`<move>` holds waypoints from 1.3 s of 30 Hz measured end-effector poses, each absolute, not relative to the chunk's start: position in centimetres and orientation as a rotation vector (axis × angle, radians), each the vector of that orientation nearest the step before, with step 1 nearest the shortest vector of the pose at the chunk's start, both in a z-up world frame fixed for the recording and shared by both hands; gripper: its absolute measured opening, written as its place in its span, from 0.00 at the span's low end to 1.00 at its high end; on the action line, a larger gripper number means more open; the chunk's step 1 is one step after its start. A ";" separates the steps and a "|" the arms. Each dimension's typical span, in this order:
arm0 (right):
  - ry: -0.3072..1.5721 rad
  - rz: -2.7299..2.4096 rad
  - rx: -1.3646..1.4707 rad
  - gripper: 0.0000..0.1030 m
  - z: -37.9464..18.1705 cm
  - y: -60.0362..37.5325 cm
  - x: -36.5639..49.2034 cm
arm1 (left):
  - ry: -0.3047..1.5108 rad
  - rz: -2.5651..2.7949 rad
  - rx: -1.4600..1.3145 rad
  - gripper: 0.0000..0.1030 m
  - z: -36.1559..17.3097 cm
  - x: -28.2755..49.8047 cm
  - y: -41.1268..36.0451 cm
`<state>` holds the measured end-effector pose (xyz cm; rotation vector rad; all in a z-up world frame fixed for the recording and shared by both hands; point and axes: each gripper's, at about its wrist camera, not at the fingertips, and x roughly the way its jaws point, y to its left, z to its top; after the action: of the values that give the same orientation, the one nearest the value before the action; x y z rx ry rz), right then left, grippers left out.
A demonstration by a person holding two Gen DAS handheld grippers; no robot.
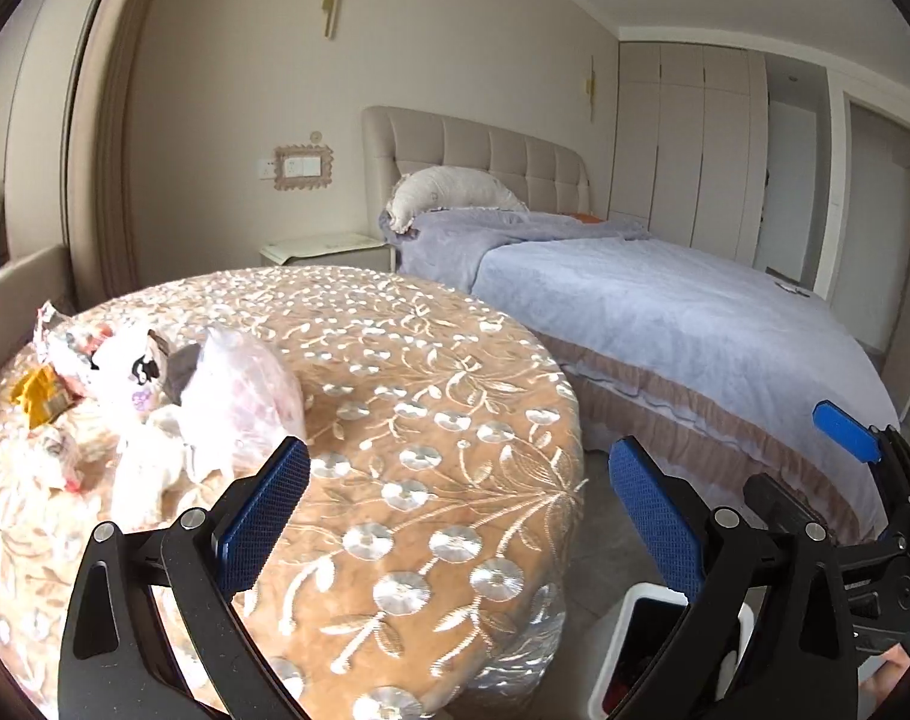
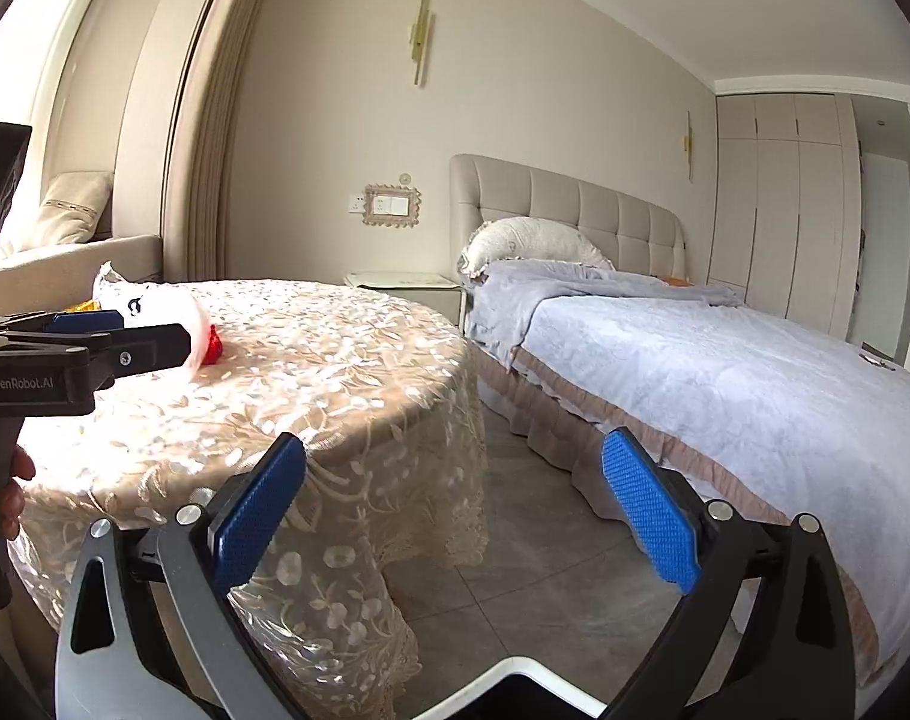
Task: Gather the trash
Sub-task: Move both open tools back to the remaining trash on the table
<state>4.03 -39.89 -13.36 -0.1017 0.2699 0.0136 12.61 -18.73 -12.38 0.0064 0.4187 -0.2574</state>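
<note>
Round bench (image 1: 431, 396) draped in a peach cloth embroidered with pale flowers, taken as landmark. The trash, a heap of crumpled white, pink and yellow wrappers and plastic bags (image 1: 155, 396), lies on the bench top at its far left side, away from the bed. A white-rimmed waste bin with a dark inside (image 1: 641, 654) stands on the floor just beside the bench, between it and the lilac-covered bed (image 1: 665, 312). The left gripper (image 1: 455, 510) hangs over the near edge of the bench, jaws released and empty; the right gripper (image 2: 455, 516) hangs near the bin rim (image 2: 515, 669), jaws likewise spread wide with nothing between them.

Risks, as judged: thin, springy bags may slip from the blue pads or snag and drag the loose cloth; light pieces may miss the bin, which sits low and partly hidden by the jaws.

Views compared: the left wrist view shows the heap's separate pieces and the bin's inside; the right wrist view shows only the heap's edge, with a red scrap (image 2: 215, 349), behind the other gripper
</note>
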 end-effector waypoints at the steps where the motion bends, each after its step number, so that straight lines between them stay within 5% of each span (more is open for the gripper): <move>1: 0.260 0.035 -0.106 0.96 -12.9 -39.2 4.4 | 0.415 -0.229 0.007 0.95 -12.0 12.7 -17.8; 19: 0.206 0.318 -0.183 0.96 -8.4 -24.7 10.6 | 0.469 0.138 -0.120 0.95 -10.3 14.6 0.5; 39: 0.290 0.425 -0.249 0.96 -8.5 -17.2 17.0 | 0.792 0.123 -0.146 0.95 -15.6 22.9 6.0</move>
<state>16.99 -17.17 -8.53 -0.2489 0.2901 0.4248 22.86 5.99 -15.62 -0.1458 0.7924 0.1235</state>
